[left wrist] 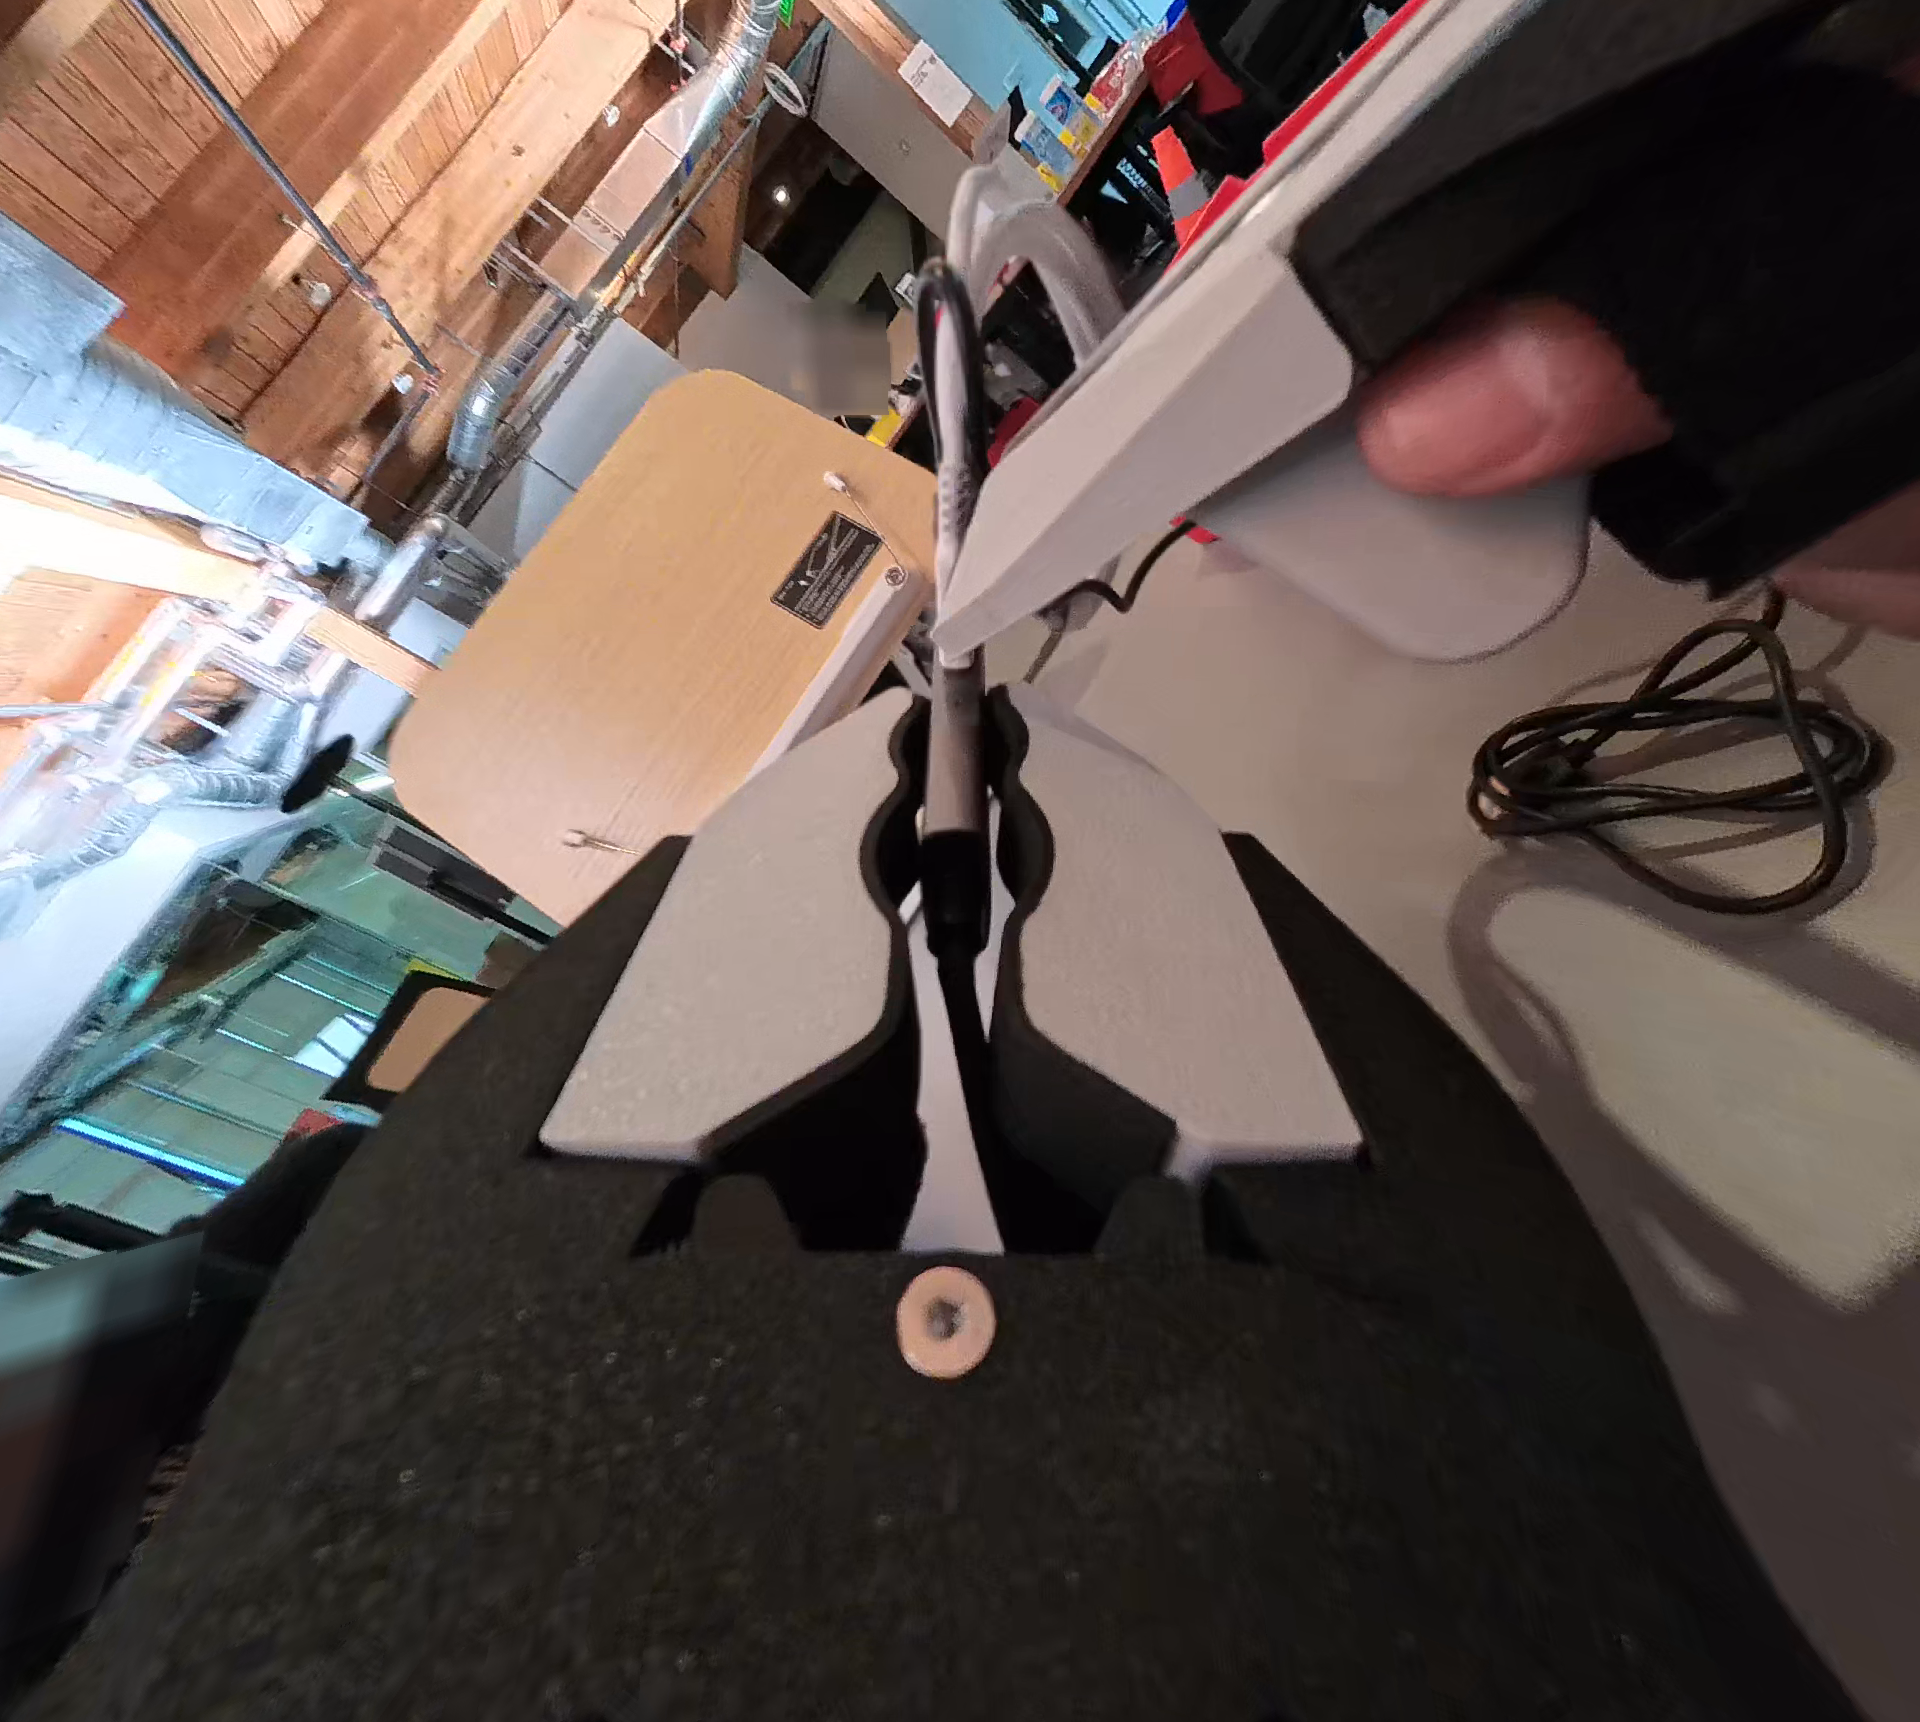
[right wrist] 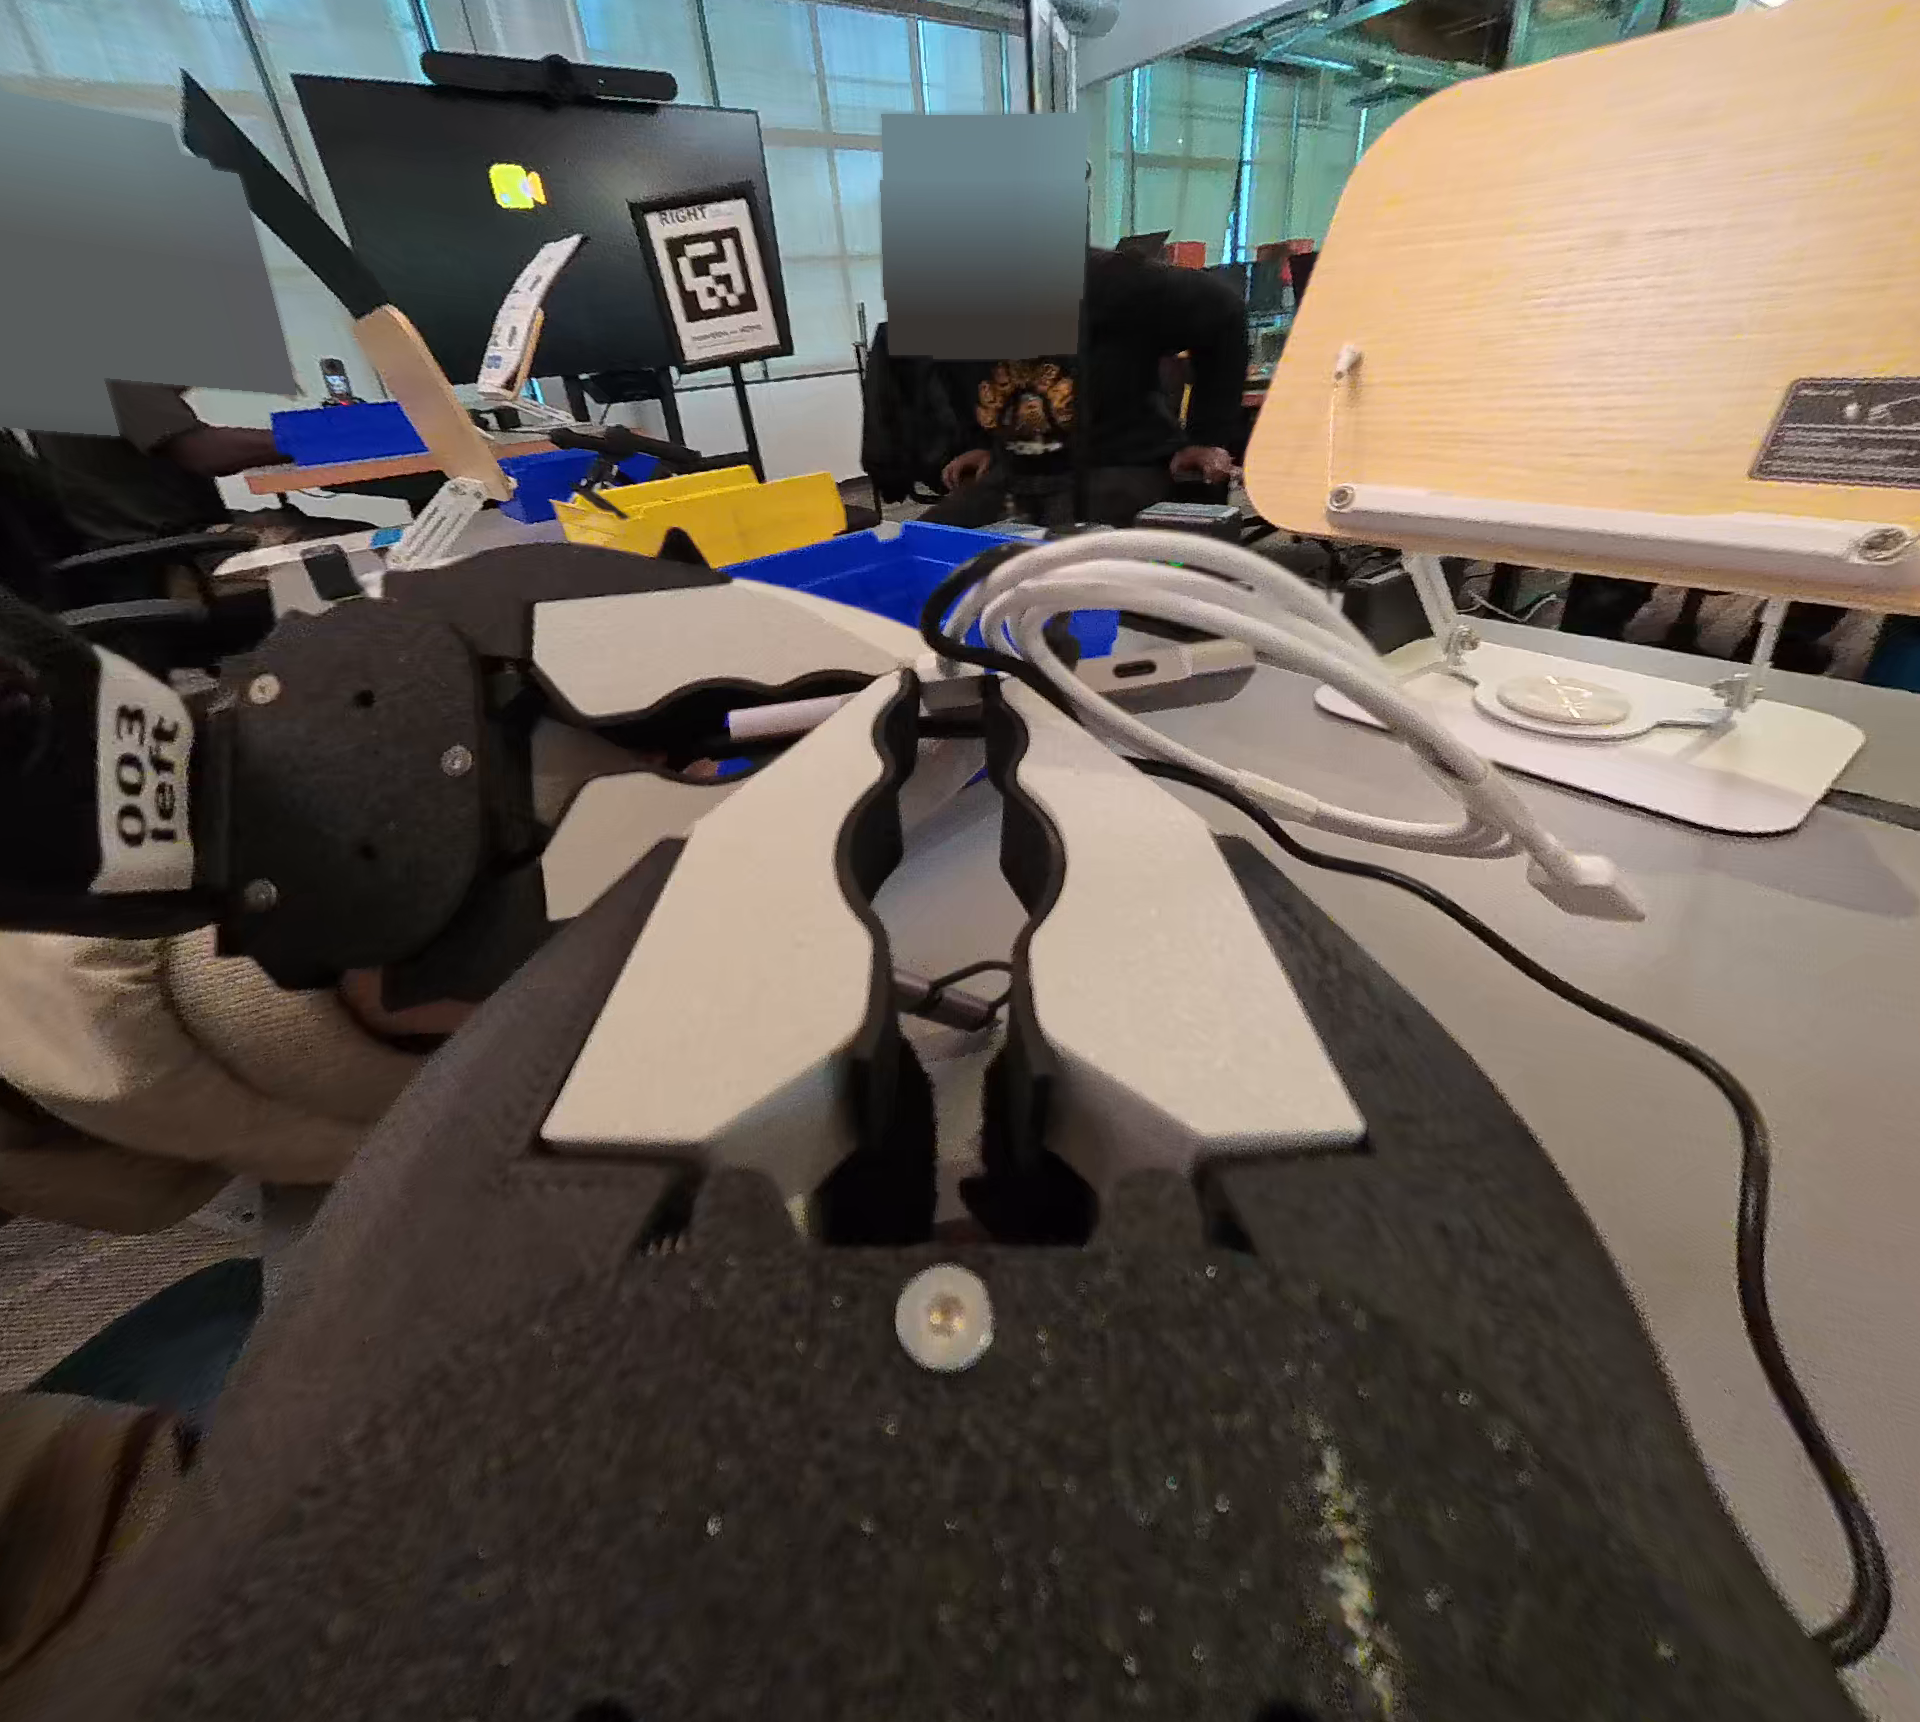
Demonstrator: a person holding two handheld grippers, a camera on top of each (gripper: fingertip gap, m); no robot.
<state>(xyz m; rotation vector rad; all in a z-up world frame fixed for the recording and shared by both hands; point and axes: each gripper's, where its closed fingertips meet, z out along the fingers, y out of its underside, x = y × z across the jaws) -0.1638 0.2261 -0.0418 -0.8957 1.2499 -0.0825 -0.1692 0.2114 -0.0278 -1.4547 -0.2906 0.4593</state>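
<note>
The left tool (left wrist: 951,716) has its grey fingers drawn nearly together around a slim black cable plug with a metal barrel (left wrist: 951,799), which stands lengthwise in the narrow gap between them, so the connector is pinned and steady. From the right wrist view the same left tool (right wrist: 894,685) comes in from the side, meeting the right tool (right wrist: 951,696) tip to tip.

The right tool's fingers are closed to a slit and nip a small grey metal block (right wrist: 951,692), from which a bundle of looped white cables (right wrist: 1195,623) arches up and over to the right. Whether that block belongs to the bundle or to the black lead, I cannot tell. Holding both pieces at the very tips keeps them lined up with each other, just above the grey tabletop (right wrist: 1662,997).

A thin black cord (right wrist: 1558,986) trails across the tabletop toward the viewer. Beyond stands a tilted light wooden board on a white metal stand (right wrist: 1621,301), and blue and yellow plastic bins (right wrist: 831,571) sit behind.
</note>
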